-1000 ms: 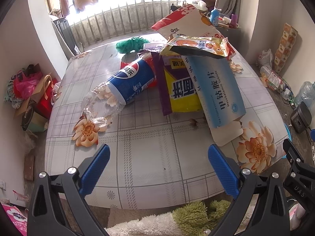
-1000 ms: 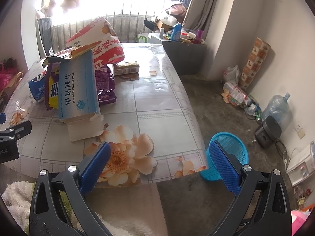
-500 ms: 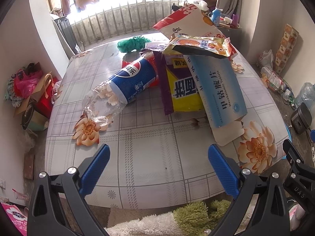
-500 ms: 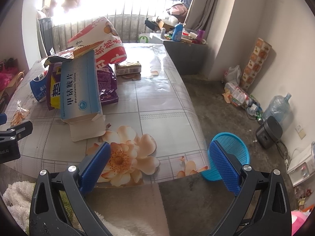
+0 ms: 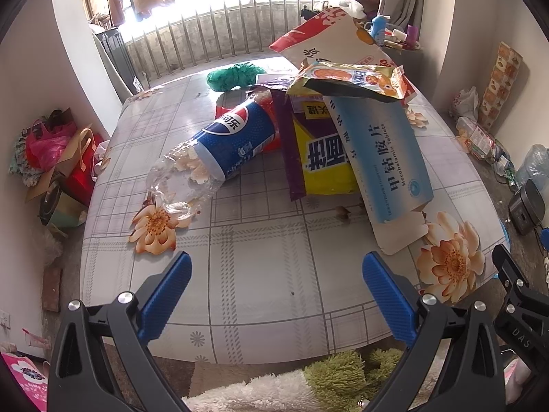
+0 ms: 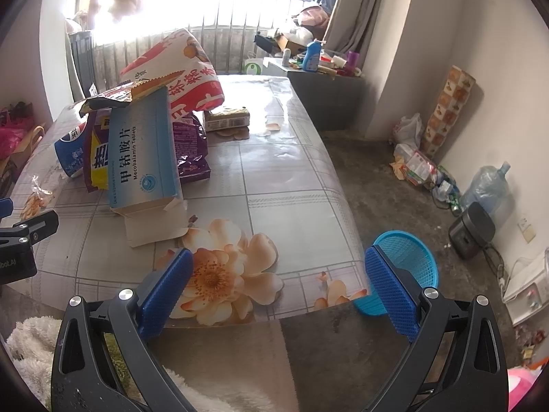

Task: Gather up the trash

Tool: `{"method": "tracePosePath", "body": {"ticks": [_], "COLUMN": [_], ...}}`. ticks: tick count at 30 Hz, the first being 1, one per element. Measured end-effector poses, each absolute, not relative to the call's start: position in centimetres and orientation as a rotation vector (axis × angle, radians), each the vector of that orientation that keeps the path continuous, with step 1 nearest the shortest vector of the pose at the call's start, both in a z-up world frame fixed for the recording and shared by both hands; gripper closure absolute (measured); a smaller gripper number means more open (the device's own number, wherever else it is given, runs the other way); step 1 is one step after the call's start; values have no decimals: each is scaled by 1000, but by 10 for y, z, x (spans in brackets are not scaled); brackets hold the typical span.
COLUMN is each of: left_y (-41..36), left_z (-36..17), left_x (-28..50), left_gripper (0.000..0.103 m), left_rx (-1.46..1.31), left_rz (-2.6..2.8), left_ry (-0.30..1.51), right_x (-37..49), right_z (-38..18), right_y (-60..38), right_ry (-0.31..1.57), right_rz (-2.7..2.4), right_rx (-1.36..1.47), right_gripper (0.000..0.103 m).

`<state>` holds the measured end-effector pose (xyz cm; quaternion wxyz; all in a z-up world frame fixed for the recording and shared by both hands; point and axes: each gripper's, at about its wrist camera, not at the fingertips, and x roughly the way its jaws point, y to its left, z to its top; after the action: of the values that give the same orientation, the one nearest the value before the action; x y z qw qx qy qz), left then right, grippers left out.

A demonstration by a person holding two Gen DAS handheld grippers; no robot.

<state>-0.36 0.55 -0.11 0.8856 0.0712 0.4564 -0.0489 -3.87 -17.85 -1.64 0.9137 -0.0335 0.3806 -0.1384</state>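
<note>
The crushed clear plastic Pepsi bottle with the blue label (image 5: pixel 219 152) lay on its side on the flower-printed checked tablecloth (image 5: pixel 260 274), its neck toward you, ahead and to the left of your left gripper (image 5: pixel 276 293), well apart from it. Just beside it on the right the long pale-blue medicine carton (image 5: pixel 381 158) leaned over a yellow and purple snack bag (image 5: pixel 324 158), with an orange foil packet (image 5: pixel 353 80) resting on the carton's top end and a tall red and white bag (image 5: pixel 329 43) behind. Your left gripper's blue pads (image 5: pixel 164 297) stood spread wide, holding nothing, over bare cloth near the table's front edge. Your right gripper (image 6: pixel 276 293) was likewise spread and empty, at the table's near right corner; the carton's open flap (image 6: pixel 154 223) lay ahead to its left. Past that edge, on the grey floor, stood the round blue mesh basket (image 6: pixel 408 257).
</note>
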Motion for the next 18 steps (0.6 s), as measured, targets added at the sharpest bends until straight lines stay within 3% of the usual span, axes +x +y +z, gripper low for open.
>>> {"method": "tracePosePath", "body": {"ticks": [18], "left_y": [10], "left_z": [-1], "left_x": [0], "left_gripper": [5], "left_rx": [140], "left_rz": [-82], "left_ry": [952], "right_x": [-35], "right_z": [-15], "right_y": [-175], "right_ry": [775], "right_rz": [-271], "right_rx": [-49], "right_gripper": [7]}}
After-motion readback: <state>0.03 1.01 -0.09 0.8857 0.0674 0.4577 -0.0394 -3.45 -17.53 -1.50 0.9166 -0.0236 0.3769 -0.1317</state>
